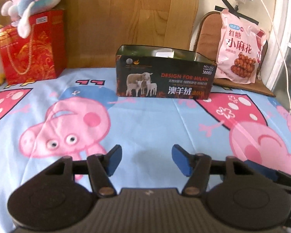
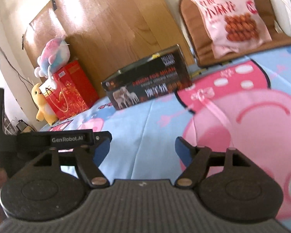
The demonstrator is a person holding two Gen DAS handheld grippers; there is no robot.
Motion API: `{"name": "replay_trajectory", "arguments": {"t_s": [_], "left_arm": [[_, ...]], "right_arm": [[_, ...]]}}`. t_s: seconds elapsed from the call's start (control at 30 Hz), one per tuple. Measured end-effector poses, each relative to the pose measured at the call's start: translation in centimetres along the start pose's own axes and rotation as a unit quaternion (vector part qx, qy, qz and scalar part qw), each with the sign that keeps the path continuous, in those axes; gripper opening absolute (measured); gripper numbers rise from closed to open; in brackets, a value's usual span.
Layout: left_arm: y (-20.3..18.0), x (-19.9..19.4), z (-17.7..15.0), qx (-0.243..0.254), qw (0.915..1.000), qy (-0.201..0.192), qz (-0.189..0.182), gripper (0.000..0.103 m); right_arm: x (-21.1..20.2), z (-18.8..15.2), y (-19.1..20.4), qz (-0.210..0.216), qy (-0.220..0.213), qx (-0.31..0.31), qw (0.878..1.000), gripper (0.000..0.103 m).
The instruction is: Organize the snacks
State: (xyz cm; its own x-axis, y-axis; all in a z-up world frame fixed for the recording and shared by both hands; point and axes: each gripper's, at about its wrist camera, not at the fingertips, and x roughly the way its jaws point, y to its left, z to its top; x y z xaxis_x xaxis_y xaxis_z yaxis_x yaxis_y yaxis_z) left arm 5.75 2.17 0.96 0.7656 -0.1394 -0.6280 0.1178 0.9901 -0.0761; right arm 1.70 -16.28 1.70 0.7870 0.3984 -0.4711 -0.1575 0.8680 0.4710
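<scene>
A: Far ahead and left of the left gripper, a red gift bag stands on the cartoon bedsheet with a plush toy on top, likely just parked there.

B: And straight beyond the jaws?

A: The open dark tin box, upright with its mouth up. I'd judge it the bin for the snacks. Ahead and right, well apart from the fingers, the pink snack bag leans against a chair back, so its top stays reachable.

B: Jaws?

A: Left stands moderately wide, with only sheet between the pads. The right gripper is wider and equally empty; the bag lies ahead of it, up to the right, untouched.
</scene>
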Motion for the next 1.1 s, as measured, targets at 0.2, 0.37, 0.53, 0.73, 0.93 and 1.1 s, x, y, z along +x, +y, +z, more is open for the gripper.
{"name": "replay_trajectory", "arguments": {"t_s": [0.2, 0.37, 0.53, 0.73, 0.93, 1.1], "left_arm": [[-0.7, -1.7, -1.6, 0.003, 0.9998, -0.014, 0.01, 0.072], [-0.9, -2.5, -2.1, -0.003, 0.9996, -0.022, 0.017, 0.08], [-1.2, -2.8, -2.2, 0.003, 0.9993, -0.028, 0.024, 0.086], [-0.9, -2.7, -2.5, 0.001, 0.9989, -0.033, 0.035, 0.097], [-0.8, -2.7, -2.9, 0.004, 0.9982, -0.041, 0.045, 0.103], [-0.9, -3.0, -3.0, 0.014, 0.9975, -0.049, 0.05, 0.103]], "right_arm": [[-1.4, -1.2, 0.4, -0.003, -0.001, 0.007, 1.0, 0.077], [-2.4, -1.5, 0.6, -0.007, -0.01, 0.007, 1.0, 0.083], [-2.9, -1.8, 0.4, -0.011, -0.016, 0.017, 1.0, 0.084], [-2.9, -1.9, -0.1, -0.011, -0.015, 0.029, 0.999, 0.085], [-2.8, -1.9, -0.2, -0.014, -0.014, 0.034, 0.999, 0.085], [-2.7, -1.9, -0.3, -0.015, -0.011, 0.037, 0.999, 0.085]]}}
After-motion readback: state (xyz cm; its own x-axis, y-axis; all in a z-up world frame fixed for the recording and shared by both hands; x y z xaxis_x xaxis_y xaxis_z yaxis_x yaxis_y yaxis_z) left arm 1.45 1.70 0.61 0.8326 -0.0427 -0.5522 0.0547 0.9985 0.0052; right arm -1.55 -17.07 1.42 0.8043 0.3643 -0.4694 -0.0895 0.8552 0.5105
